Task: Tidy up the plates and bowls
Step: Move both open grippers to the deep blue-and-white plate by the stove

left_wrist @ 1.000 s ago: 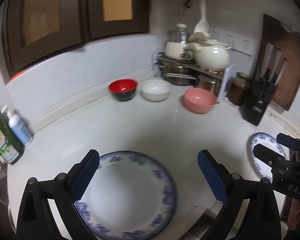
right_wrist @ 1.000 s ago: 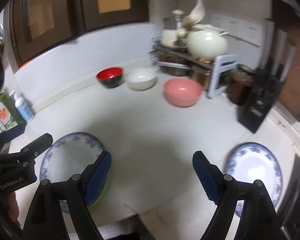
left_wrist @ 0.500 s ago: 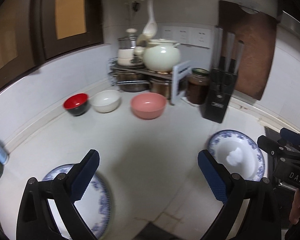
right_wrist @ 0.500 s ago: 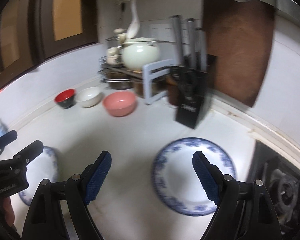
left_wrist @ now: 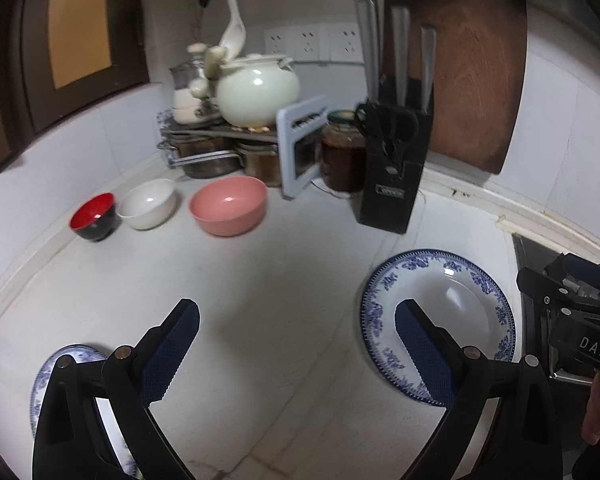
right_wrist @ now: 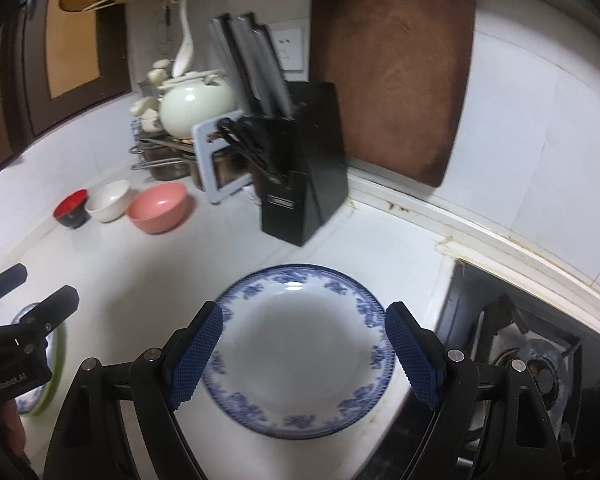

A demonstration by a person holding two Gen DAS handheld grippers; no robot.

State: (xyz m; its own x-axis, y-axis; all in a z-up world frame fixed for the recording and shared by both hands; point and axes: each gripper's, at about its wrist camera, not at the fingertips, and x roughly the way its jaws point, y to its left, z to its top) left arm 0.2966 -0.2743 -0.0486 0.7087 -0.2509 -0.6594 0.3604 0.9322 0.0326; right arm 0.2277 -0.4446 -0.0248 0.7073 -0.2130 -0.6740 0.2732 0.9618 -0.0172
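Both grippers have swung right; the right gripper (right_wrist: 302, 354) (jaws spread, empty) now hangs over the blue-rimmed plate (right_wrist: 300, 360) beside the stove (right_wrist: 532, 364); the left gripper (left_wrist: 296, 350) is spread too.

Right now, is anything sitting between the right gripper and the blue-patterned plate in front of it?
Nothing visible does. The right gripper is open and empty, and its blue pads frame the blue-patterned plate, which lies flat and bare on the white counter. The knife block stands behind the plate, off the approach line.
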